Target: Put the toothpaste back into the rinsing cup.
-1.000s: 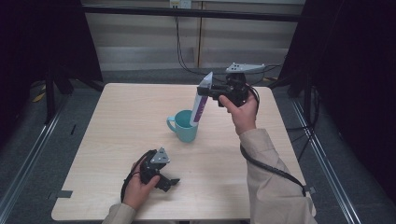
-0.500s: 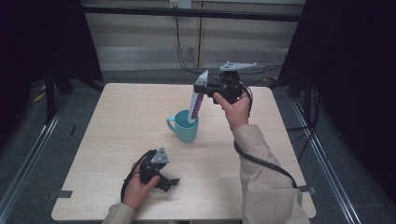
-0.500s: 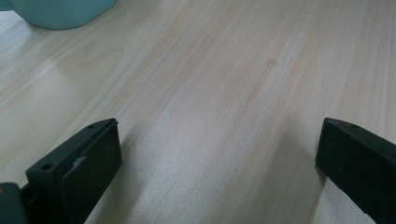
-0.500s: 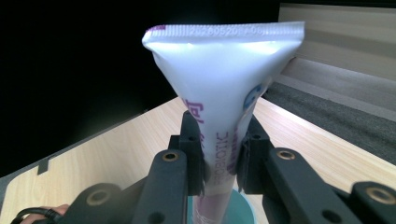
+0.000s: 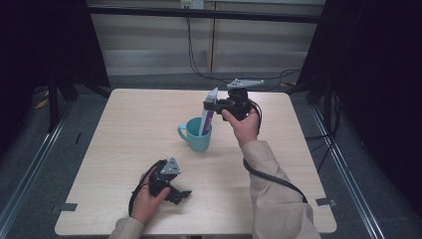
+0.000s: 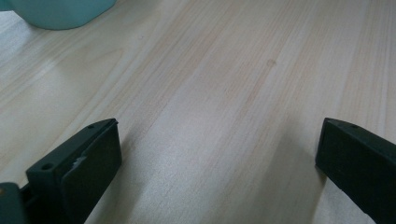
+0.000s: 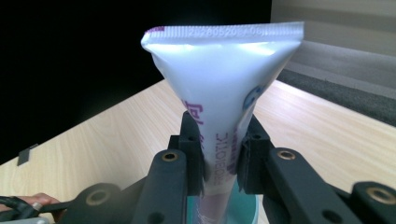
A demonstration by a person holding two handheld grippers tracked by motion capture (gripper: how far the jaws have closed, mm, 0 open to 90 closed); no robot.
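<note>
A teal mug (image 5: 196,133) stands upright near the middle of the wooden table (image 5: 124,124). My right gripper (image 5: 213,106) is shut on a white and purple toothpaste tube (image 5: 209,113), crimped end up, whose lower end dips into the mug. The right gripper view has the tube (image 7: 224,102) pinched between the two black jaws, with the mug's teal rim (image 7: 247,210) just below. My left gripper (image 5: 184,194) rests on the table near the front edge, open, with nothing between its jaws. The left gripper view catches the mug's base (image 6: 60,11) at the top left.
Black cables (image 5: 268,174) trail from both grippers across the table. A dark frame and curtains surround the table, with a metal rail (image 5: 30,169) along each side. Grey tape marks (image 5: 67,206) sit at the front corners.
My right gripper has come down and slightly left with the tube, whose lower end has sunk further into the mug. The left gripper has stayed where it was.
</note>
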